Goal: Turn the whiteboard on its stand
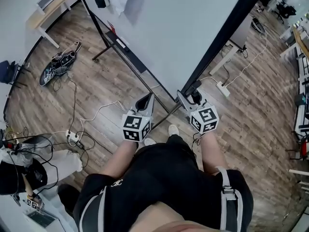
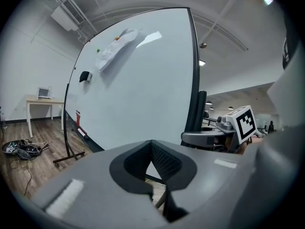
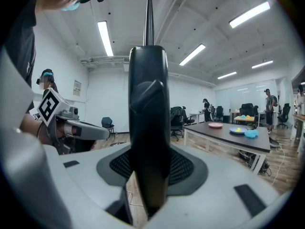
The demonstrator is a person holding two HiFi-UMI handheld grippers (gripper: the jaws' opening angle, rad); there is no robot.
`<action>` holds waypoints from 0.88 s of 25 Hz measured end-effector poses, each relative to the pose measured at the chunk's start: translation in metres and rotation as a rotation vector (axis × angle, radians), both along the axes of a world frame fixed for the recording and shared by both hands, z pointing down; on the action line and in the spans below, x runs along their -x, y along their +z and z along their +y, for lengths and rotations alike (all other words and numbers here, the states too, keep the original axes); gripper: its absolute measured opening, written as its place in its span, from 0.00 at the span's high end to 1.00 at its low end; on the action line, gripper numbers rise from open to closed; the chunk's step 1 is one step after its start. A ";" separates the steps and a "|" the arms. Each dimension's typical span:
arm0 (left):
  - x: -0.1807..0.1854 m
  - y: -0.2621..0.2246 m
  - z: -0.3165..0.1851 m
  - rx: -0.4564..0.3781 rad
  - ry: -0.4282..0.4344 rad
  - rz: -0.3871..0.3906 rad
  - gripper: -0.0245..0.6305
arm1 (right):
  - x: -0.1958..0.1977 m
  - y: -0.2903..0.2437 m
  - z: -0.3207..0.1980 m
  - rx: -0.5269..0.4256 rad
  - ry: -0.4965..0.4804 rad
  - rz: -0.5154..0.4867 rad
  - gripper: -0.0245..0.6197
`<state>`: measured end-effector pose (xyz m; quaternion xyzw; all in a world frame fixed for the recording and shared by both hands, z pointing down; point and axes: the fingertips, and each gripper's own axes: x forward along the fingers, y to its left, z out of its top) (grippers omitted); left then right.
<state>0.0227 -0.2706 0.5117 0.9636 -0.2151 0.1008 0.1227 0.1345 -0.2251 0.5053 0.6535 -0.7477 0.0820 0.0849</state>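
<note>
Leverage explains the grip: our right gripper (image 1: 192, 98) clamps the black side frame of the large white whiteboard (image 1: 183, 28), which stands upright on its black metal stand (image 1: 104, 50) just ahead of us, ready to swing. Our left gripper (image 1: 145, 103), jaws pinched together and empty, hovers by the board's lower edge. Both forearms reach forward, angled slightly down.

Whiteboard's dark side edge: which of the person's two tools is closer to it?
Right. The right tool is clamped on the dark side edge, which stands between its jaws. The left tool sits beside it, shut and empty, facing the white surface, clear of the edge.
</note>
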 end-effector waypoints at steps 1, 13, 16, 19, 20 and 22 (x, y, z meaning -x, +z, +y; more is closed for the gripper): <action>0.001 0.000 0.000 -0.001 0.002 0.002 0.95 | 0.000 0.000 0.001 0.001 -0.001 0.002 0.68; 0.006 -0.017 -0.005 -0.019 0.007 0.032 0.95 | 0.006 -0.015 0.027 -0.071 -0.049 -0.107 0.63; -0.001 -0.027 -0.005 -0.033 0.023 0.050 0.95 | 0.001 -0.032 0.050 -0.149 -0.033 -0.135 0.63; -0.009 -0.030 -0.006 -0.037 0.037 0.058 0.95 | -0.008 -0.058 0.068 -0.245 -0.007 -0.153 0.63; -0.012 -0.032 -0.007 -0.041 0.038 0.061 0.95 | -0.014 -0.069 0.074 -0.290 0.011 -0.173 0.63; -0.016 -0.036 -0.009 -0.057 0.031 0.070 0.95 | -0.033 -0.091 0.085 -0.387 0.082 -0.226 0.63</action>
